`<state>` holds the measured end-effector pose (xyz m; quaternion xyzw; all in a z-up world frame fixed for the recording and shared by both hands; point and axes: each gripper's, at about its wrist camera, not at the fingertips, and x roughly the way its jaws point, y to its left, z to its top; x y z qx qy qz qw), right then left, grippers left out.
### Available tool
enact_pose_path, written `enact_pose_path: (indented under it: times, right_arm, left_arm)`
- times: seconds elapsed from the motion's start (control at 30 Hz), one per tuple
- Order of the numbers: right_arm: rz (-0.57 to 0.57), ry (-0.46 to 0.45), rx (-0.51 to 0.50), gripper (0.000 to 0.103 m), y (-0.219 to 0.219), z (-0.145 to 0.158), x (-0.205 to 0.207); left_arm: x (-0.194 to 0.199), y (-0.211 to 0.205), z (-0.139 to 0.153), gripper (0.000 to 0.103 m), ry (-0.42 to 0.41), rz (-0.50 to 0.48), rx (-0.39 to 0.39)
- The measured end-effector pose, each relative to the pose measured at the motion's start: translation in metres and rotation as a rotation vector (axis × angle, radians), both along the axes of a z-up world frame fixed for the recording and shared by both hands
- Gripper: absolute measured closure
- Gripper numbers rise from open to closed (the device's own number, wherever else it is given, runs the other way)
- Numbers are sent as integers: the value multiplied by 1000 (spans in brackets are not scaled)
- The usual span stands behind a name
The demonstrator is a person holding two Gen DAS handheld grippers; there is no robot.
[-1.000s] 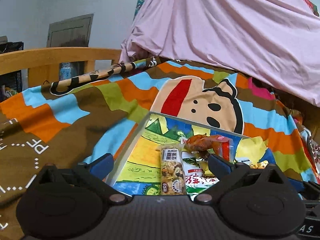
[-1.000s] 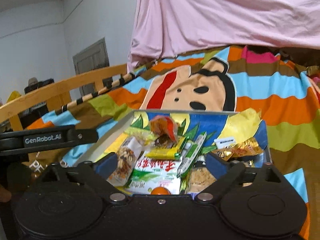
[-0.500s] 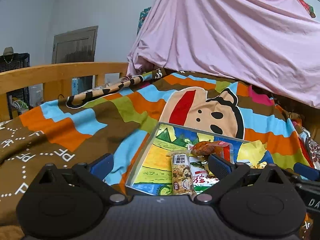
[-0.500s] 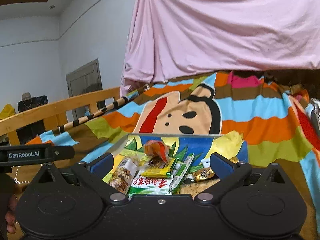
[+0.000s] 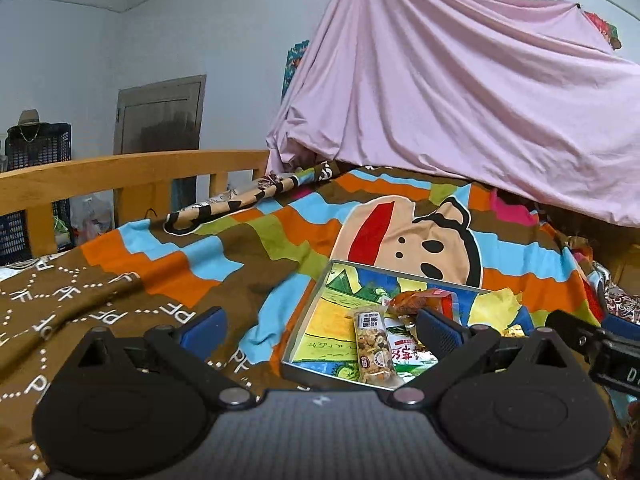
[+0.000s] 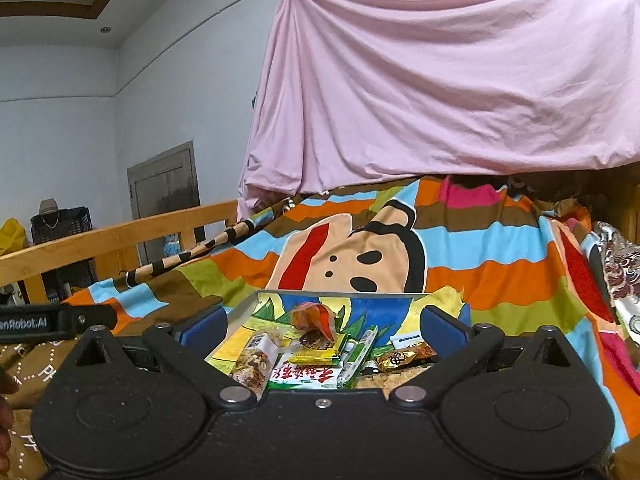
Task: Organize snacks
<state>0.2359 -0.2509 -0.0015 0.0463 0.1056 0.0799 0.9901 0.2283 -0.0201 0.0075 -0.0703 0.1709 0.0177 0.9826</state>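
A shallow box with a colourful cartoon lining (image 5: 316, 308) (image 6: 256, 304) lies on the striped blanket and holds several snack packets. Among them are a nut bar (image 5: 374, 348) (image 6: 254, 362), a red-orange packet (image 5: 420, 300) (image 6: 314, 316), a green and white bag (image 6: 306, 376), a yellow bar (image 6: 316, 358) and a gold-wrapped snack (image 6: 404, 358). My left gripper (image 5: 320, 330) is open and empty, above the box's left front edge. My right gripper (image 6: 322, 326) is open and empty, above the box's near side.
The striped cartoon blanket (image 5: 400, 232) covers the bed. A wooden bed rail (image 5: 120, 172) runs along the left. A pink sheet (image 5: 460, 100) hangs behind. The other gripper's body shows at the right edge of the left wrist view (image 5: 600, 352) and at the left of the right wrist view (image 6: 52, 322).
Both grippers have pulled back and risen from the box, so it looks smaller and lower in both views. Both stay open and empty.
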Motion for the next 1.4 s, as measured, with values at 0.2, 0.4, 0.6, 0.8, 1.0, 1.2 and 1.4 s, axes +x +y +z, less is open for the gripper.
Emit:
enact_pose_path:
  times: [0.2, 0.4, 0.6, 0.8, 1.0, 1.2, 1.4]
  right_arm:
    - [-16, -26, -12, 1, 3, 7, -23]
    - [-41, -7, -13, 1, 0, 7, -47]
    - [-74, 16, -9, 1, 1, 6, -71]
    - [-101, 28, -40, 1, 9, 2, -98]
    - [-146, 10, -88, 1, 16, 0, -121]
    - [-177, 52, -74, 1, 15, -2, -134]
    - [-162, 83, -68, 1, 19, -5, -143]
  left_arm:
    - [-24, 3, 5, 0, -20, -3, 3]
    - [-46, 6, 4, 0, -35, -21, 8]
    - [-72, 13, 1, 0, -44, -32, 5]
    - [-94, 21, -5, 0, -61, -24, 28]
    - [-111, 28, -13, 0, -71, -48, 15]
    - [-116, 32, -20, 0, -53, -58, -4]
    - [-122, 36, -22, 0, -55, -66, 8]
